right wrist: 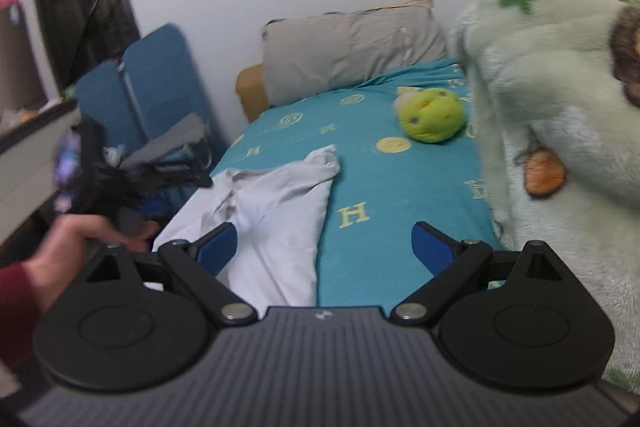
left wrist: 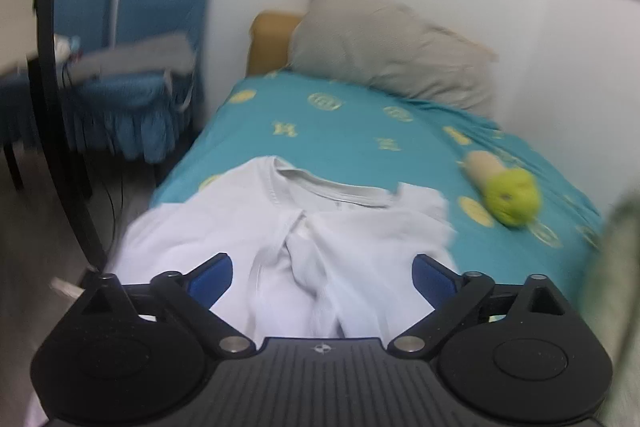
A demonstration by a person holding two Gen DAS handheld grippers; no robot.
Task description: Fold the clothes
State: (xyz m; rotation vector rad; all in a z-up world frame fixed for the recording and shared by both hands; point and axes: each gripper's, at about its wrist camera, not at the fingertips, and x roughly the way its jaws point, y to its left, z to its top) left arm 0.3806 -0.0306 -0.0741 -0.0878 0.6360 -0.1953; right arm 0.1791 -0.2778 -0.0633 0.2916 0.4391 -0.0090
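Blue pads on my left gripper [left wrist: 322, 277] are spread wide, holding nothing, right above the crumpled white cotton T-shirt [left wrist: 304, 227] on the teal bed sheet with yellow marks [left wrist: 352, 139]. My right gripper [right wrist: 324, 247] is spread wide too, empty, shirt at 10 o'clock. A hand [right wrist: 76, 247] is at 9 o'clock. A fluffy pale green blanket [right wrist: 560, 131] crowds 3 o'clock. A lime green soft toy [right wrist: 432, 119] lies near the grey pillow [right wrist: 352, 47].

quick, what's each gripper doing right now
Left gripper: open, holding nothing, above the white t-shirt.
Right gripper: open, holding nothing, above the bed sheet.
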